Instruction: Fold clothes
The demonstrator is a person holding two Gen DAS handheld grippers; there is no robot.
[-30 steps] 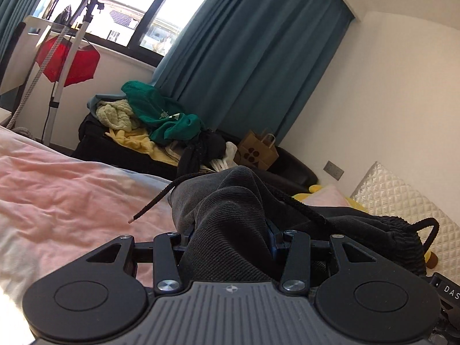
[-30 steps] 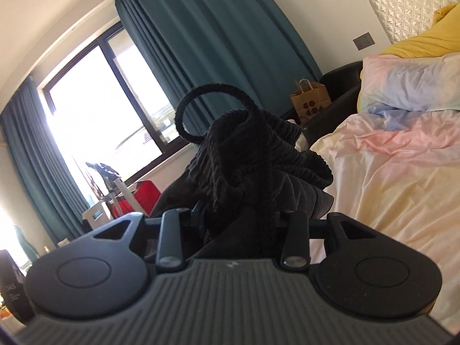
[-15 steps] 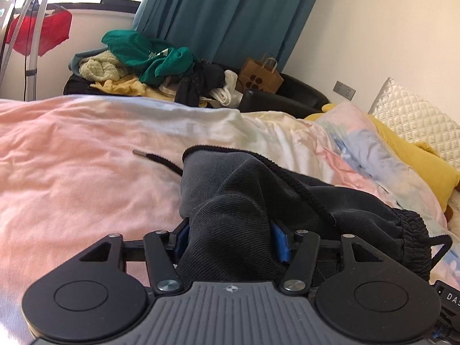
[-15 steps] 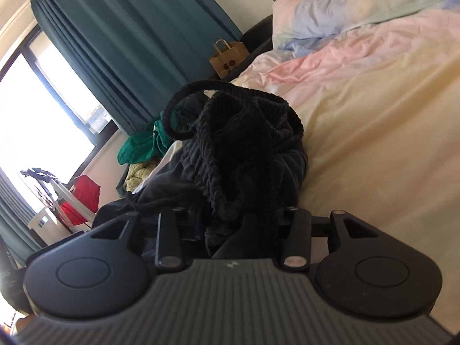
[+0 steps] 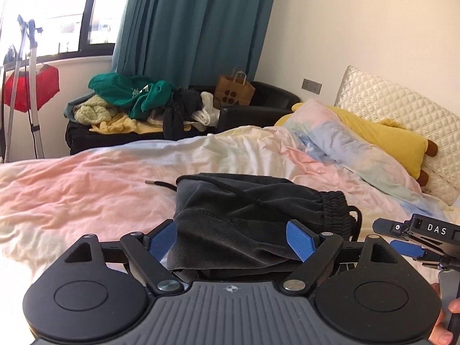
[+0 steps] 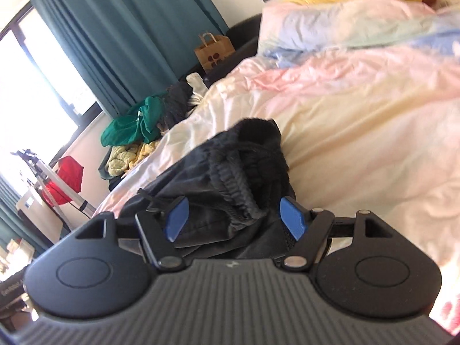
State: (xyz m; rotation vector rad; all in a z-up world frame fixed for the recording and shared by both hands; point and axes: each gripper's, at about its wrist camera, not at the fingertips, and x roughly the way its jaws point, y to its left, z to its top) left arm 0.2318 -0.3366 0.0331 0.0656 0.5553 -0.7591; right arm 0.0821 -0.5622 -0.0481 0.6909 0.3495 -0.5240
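Observation:
Folded black drawstring shorts (image 5: 258,212) lie on the pastel bedspread (image 5: 86,184), waistband to the right, a cord end trailing left. My left gripper (image 5: 231,237) is open, its blue pads (image 5: 161,240) spread on either side of the near fold. My right gripper (image 6: 234,217) is open too, its blue pads (image 6: 291,218) either side of the elastic waistband end of the shorts (image 6: 230,169). The right gripper also shows at the right edge of the left wrist view (image 5: 417,238).
A pile of unfolded clothes (image 5: 135,106) lies on a black sofa beyond the bed, beside a brown paper bag (image 5: 234,89). Pillows and a yellow plush (image 5: 382,138) lie at the headboard. A stand with a red cloth (image 5: 31,86) is by the window.
Both grippers lowered the shorts onto the bed and opened, letting go. The shorts now lie flat instead of bunched up between the fingers.

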